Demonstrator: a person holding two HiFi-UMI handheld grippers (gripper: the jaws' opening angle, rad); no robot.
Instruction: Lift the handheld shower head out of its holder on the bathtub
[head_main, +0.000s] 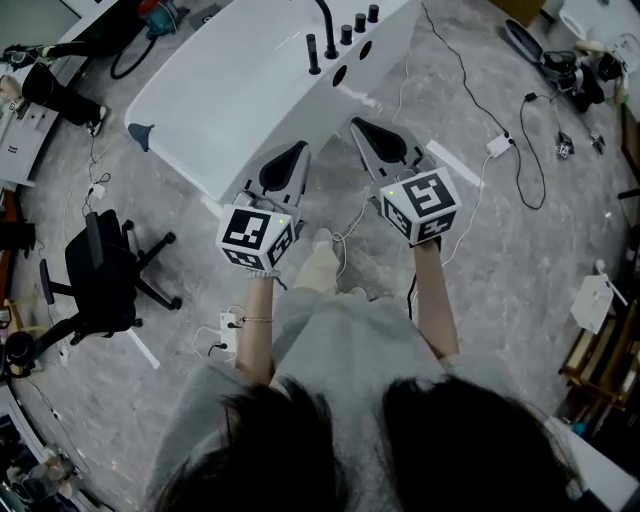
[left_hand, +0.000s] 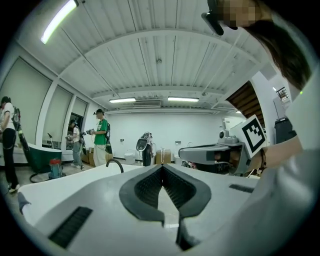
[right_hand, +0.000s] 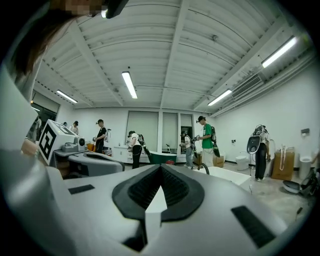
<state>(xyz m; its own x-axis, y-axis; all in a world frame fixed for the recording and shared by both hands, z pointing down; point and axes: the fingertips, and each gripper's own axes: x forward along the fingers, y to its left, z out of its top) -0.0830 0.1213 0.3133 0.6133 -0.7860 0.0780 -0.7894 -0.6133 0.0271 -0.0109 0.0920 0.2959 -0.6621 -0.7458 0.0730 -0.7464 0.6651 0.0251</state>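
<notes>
A white bathtub (head_main: 250, 90) lies across the top of the head view. Black fittings stand on its far end: a thin upright handheld shower head (head_main: 313, 55), a tall curved spout (head_main: 326, 25) and three knobs (head_main: 359, 23). My left gripper (head_main: 300, 148) hovers at the tub's near side wall, its jaws shut on nothing. My right gripper (head_main: 357, 123) is beside it, a little farther along the tub, also shut and empty. Both are well short of the fittings. The left gripper view has the closed jaws (left_hand: 161, 166) and the spout (left_hand: 115, 164) beyond. The right gripper view has its closed jaws (right_hand: 160, 166).
A black office chair (head_main: 100, 270) stands on the grey floor at left. Cables and a white adapter (head_main: 498, 145) lie at right. The person's shoe (head_main: 318, 265) is just below the grippers. Several people and a green tub (left_hand: 40, 155) are in the background.
</notes>
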